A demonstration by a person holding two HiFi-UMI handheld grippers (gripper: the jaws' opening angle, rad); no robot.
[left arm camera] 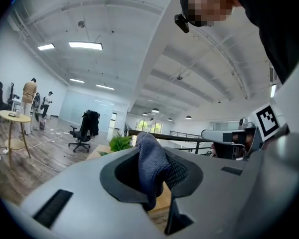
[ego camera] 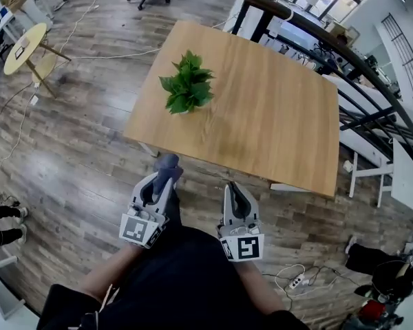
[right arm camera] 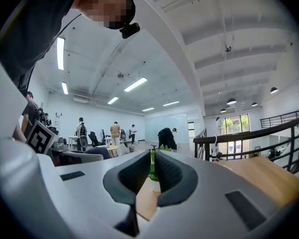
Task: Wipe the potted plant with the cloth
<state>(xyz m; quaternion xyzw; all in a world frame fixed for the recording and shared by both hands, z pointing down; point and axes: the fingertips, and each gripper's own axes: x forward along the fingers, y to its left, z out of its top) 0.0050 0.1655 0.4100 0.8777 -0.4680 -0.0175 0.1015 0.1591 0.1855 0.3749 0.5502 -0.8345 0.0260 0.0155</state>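
Left tongs [ego camera: 164,174] grasp limp cloth [left arm camera: 150,161]; right tongs [ego camera: 235,190] clenched, empty. Potted plant [ego camera: 187,82], my 12 o'clock: leaves likely fragile, steady base.

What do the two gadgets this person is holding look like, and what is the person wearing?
Both the left gripper and right gripper are light grey, wedge-shaped shells with dark ribbed pads. Each carries a cube with black-and-white square markers. The person wears a black top.
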